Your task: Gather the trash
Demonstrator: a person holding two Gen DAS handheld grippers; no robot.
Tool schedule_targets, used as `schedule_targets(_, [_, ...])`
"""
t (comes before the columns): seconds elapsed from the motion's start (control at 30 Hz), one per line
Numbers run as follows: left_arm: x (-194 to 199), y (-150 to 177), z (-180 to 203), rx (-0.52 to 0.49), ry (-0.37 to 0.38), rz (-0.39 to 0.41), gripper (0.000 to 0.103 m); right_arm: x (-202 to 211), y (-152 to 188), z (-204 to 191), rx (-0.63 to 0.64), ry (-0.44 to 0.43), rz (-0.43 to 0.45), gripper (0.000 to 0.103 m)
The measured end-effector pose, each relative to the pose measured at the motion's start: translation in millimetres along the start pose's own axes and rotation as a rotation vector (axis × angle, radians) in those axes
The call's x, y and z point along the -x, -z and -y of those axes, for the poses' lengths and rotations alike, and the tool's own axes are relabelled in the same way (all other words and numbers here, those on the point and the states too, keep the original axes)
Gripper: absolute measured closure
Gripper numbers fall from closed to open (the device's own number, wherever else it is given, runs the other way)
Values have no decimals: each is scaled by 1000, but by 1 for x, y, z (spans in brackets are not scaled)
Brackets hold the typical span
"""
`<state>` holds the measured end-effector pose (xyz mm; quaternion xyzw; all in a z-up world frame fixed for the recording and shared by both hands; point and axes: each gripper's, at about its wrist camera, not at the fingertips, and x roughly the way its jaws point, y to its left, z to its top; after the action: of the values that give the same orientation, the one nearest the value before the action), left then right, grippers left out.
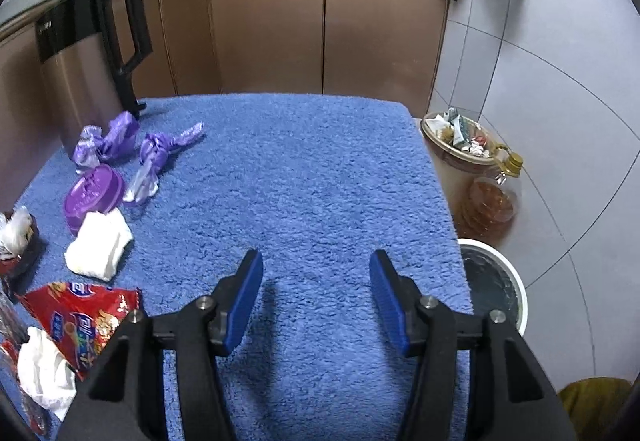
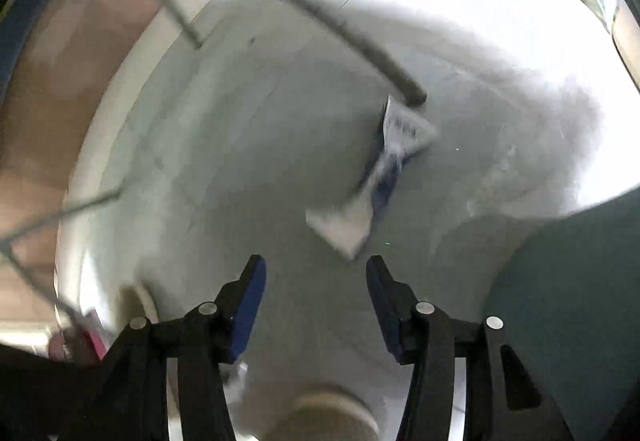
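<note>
The left gripper [image 1: 316, 281] is hovering with jaws apart over the blue towel [image 1: 304, 169], while the right gripper [image 2: 316, 285], also apart and empty, is pointing into the white bucket [image 2: 224, 145] at a blurred wrapper [image 2: 376, 177].

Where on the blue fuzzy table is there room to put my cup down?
The middle and right of the blue towel are bare, from the left tongs to the far edge by the cabinets. The left side is crowded: purple bags, purple lid, white tissue, red snack wrapper.
</note>
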<state>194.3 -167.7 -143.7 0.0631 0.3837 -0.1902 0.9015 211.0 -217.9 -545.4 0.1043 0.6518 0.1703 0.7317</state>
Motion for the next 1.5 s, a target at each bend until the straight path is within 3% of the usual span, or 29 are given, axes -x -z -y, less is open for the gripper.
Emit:
schedule_targets(0.17, [-3,0,-2,17,17,-13,49,-27,-35,11,-114,12,8,49])
schedule_targets(0.47, [-5,1,-5,32,36,-24,49,-65,-58,25,-224,84,-40,49])
schedule_targets(0.67, [-6,1,-6,38,43,-27,49,-87,-55,33,-218,136,-126,69])
schedule_targets(0.8, [-7,1,-7,46,47,-31,49,-92,-47,31,-180,116,-162,75])
schedule_targets(1.3, [-5,1,-6,55,31,-29,49,-10,10,-22,37,-75,-180,75])
schedule_targets(1.5, [-6,0,-3,45,-18,-36,50,28,47,-34,117,-66,-193,75])
